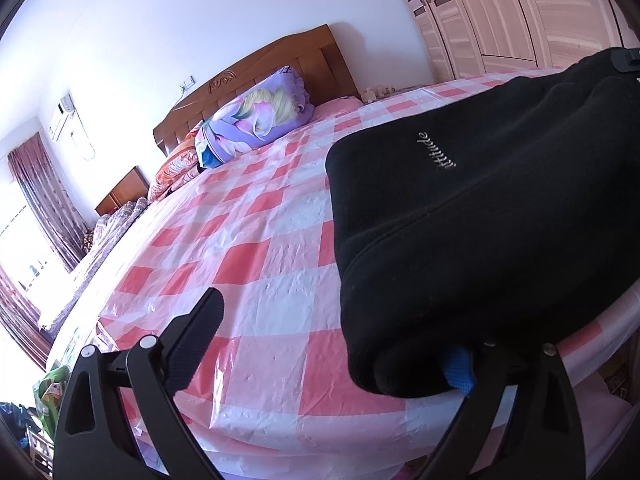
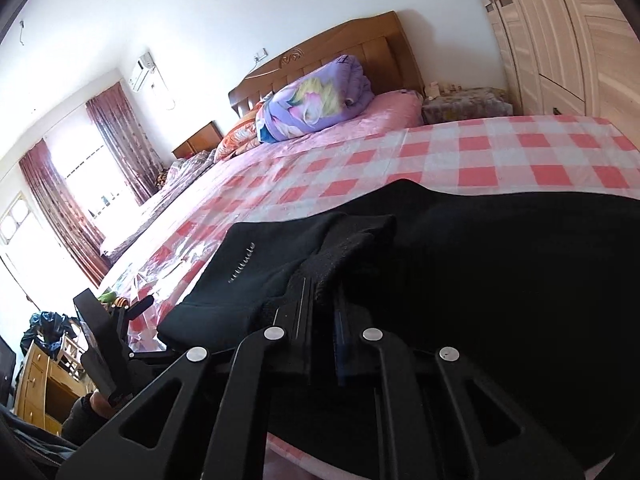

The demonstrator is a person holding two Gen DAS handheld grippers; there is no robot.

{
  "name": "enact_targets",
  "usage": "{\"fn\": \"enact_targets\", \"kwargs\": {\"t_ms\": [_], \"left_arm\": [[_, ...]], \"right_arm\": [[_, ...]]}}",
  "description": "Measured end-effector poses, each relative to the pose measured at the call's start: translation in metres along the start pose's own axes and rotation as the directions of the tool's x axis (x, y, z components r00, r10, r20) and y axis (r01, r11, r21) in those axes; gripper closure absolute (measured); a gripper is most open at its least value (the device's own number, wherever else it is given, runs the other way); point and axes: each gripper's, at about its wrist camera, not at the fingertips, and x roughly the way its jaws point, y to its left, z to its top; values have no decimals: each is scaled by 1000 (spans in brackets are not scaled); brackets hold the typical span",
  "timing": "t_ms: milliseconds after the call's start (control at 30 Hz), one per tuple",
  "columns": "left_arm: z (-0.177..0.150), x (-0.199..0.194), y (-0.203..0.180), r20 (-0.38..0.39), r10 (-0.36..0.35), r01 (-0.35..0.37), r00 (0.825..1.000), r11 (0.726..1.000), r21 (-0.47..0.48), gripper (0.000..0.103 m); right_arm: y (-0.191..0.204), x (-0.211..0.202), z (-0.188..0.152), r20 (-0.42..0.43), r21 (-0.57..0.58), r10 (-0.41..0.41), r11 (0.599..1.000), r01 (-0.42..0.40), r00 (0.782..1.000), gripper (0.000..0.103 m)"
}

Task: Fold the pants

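The black pants [image 1: 492, 216] with small white lettering lie folded on the pink-and-white checked bed cover [image 1: 248, 264], near the bed's front edge. My left gripper [image 1: 332, 344] is open. Its left finger [image 1: 196, 340] rests on the cover beside the pants, and its right finger is hidden under the pants' edge, with a blue pad showing. In the right wrist view my right gripper [image 2: 324, 300] is shut on a fold of the black pants [image 2: 480, 272]. The left gripper [image 2: 108, 332] shows at the left there.
A purple floral quilt [image 1: 256, 116] and pillows sit by the wooden headboard [image 1: 272, 68]. A wardrobe [image 1: 500, 12] stands at the right. Curtains and a window [image 2: 80, 176] are at the left, with a wooden cabinet [image 2: 40, 384] below.
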Motion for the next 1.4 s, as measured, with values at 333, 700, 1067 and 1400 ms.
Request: {"fn": "enact_targets", "kwargs": {"t_ms": [333,700,1067,1400], "left_arm": [[-2,2,3,-5,-5,5,1000,1000,-4,5],[8,-30,10,-80,-90,104,993,975,196,5],[132,-18,5,71,-296,299,952,953,-38,1],[116,88,-66,-162,-248,261,955,964,60,2]], "right_arm": [[-30,21,-41,-70,91,-22,995,29,997,96],[-37,11,-45,-112,102,8,995,3,994,86],[38,25,8,-5,-214,-82,974,79,997,25],[49,78,-47,-103,-441,-193,888,129,976,31]]}}
